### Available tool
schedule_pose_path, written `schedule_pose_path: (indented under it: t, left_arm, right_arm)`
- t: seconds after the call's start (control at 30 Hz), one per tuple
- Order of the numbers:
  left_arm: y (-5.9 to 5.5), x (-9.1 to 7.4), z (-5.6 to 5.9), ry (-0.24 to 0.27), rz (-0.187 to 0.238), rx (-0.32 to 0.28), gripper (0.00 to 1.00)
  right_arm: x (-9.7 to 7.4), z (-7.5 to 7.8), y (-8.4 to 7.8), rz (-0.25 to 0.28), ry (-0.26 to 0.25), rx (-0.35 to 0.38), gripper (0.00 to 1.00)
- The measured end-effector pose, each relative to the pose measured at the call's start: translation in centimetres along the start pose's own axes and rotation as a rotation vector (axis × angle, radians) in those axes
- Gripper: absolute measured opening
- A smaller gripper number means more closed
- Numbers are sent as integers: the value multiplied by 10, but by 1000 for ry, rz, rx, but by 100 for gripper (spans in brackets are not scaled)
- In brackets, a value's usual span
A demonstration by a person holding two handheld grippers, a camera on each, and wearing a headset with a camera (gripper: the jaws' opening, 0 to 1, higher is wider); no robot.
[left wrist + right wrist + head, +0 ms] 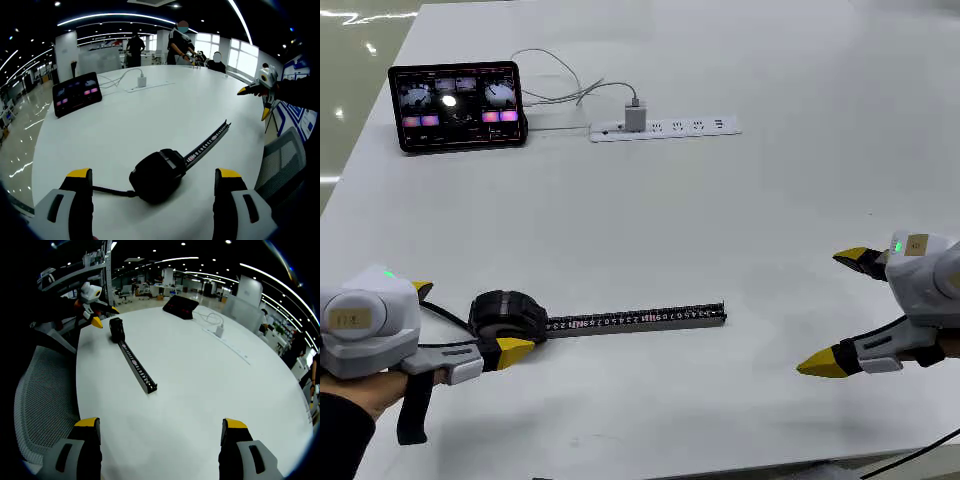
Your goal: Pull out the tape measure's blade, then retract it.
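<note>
1. The white table (720, 220) carries everything. The power strip (665, 128) lies on its far part, and we place the rest from that strip.
2. The left tool (470, 320) is well nearer to us than the power strip and off to its left. Its jaws stand wide, one on either side of the black tape measure (507, 318). In the left gripper view, neither yellow tip presses on the tape measure.
3. The right tool (832, 312) hangs nearer to us than the power strip and off to its right. Its jaws are spread wide with nothing between them, and bare table lies below.
4. The tablet (457, 105) stands propped just left of the power strip, with its screen lit.
5. The tape measure lies on the table, nearer to us than the power strip and left of the strip's left end. Its blade (640, 320) is drawn out flat toward the right tool. The blade's tip lies about straight in front of the strip's right end.
6. A white charger (635, 118) is plugged into the left part of the power strip. A thin white cable (560, 85) loops from there toward the tablet.
</note>
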State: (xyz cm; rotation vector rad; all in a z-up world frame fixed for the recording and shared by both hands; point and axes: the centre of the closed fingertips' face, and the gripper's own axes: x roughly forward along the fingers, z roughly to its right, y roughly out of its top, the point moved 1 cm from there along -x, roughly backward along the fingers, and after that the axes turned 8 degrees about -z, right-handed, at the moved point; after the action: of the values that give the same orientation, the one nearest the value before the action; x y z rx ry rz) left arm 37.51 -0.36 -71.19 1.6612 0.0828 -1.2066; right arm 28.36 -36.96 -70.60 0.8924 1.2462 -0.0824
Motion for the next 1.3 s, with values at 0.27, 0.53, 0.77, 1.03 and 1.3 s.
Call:
schedule_pose_path:
  t: [0.27, 0.53, 0.77, 1.03, 1.3]
  left_arm:
    - [2, 13, 13, 9, -37, 31, 99]
    - [8, 20, 14, 55, -20, -18, 99]
    - [11, 23, 16, 69, 2, -72, 99]
    - [10, 29, 17, 124, 21, -109, 99]
    - [1, 31, 6, 200, 36, -202, 99]
  right_arm:
    - [15, -1, 5, -37, 38, -28, 99]
    - [25, -3, 9, -66, 69, -65, 99]
    - [34, -3, 17, -92, 91, -110, 99]
    - [50, -6, 27, -121, 131, -186, 99]
    - [64, -1, 28, -157, 160, -204, 99]
